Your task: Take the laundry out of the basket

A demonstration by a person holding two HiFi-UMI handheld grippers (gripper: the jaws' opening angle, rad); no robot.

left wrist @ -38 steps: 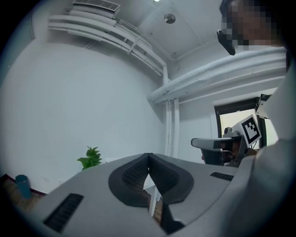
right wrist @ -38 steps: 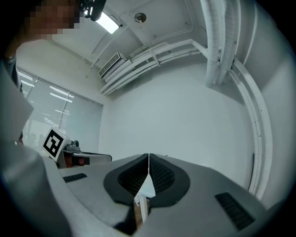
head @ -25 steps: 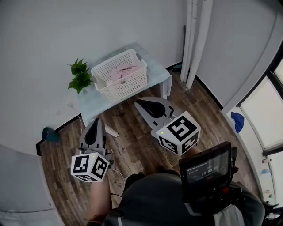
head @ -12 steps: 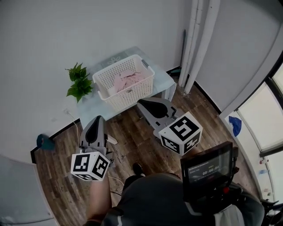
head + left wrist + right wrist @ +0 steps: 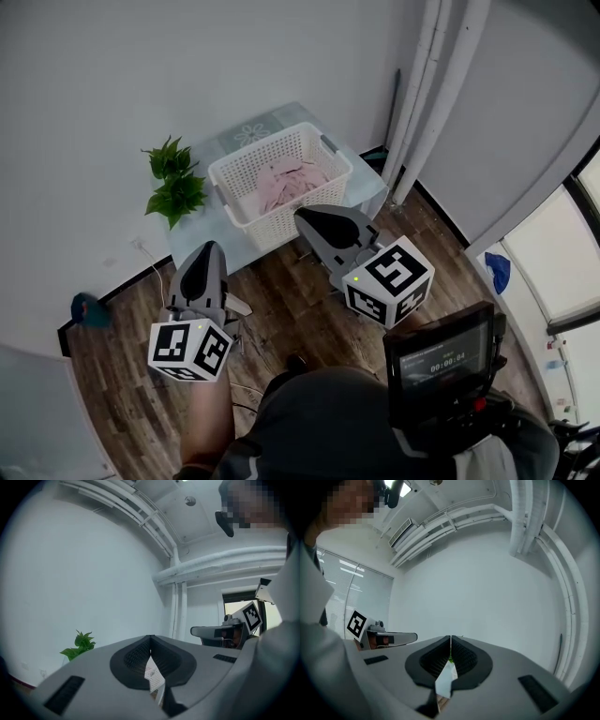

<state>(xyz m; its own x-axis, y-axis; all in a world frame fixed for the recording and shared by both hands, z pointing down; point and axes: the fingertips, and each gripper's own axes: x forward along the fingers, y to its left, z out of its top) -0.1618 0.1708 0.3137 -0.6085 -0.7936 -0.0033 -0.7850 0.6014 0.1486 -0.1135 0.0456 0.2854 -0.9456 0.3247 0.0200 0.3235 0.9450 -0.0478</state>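
A white lattice laundry basket point(image 5: 309, 202) stands on a low pale table point(image 5: 246, 134) against the wall. Pink laundry point(image 5: 289, 183) lies inside it. My left gripper point(image 5: 208, 248) is held over the wood floor, short of the table's front edge, jaws shut and empty. My right gripper point(image 5: 300, 216) hangs just before the basket's near side, also shut with nothing in it. In the left gripper view the left gripper point(image 5: 150, 638) shows its pads meeting. In the right gripper view the right gripper point(image 5: 450, 638) is likewise pressed together, pointing at the bare wall.
A green potted plant point(image 5: 173, 183) stands left of the basket, also seen as the plant point(image 5: 79, 646). White pipes point(image 5: 422, 94) run up the corner at the right. A teal object point(image 5: 84, 307) lies on the floor at the left. A small monitor point(image 5: 436, 361) hangs at the person's chest.
The basket and table have drifted lower and to the right in the head view, nearer to both grippers. Both grippers stay shut and empty.
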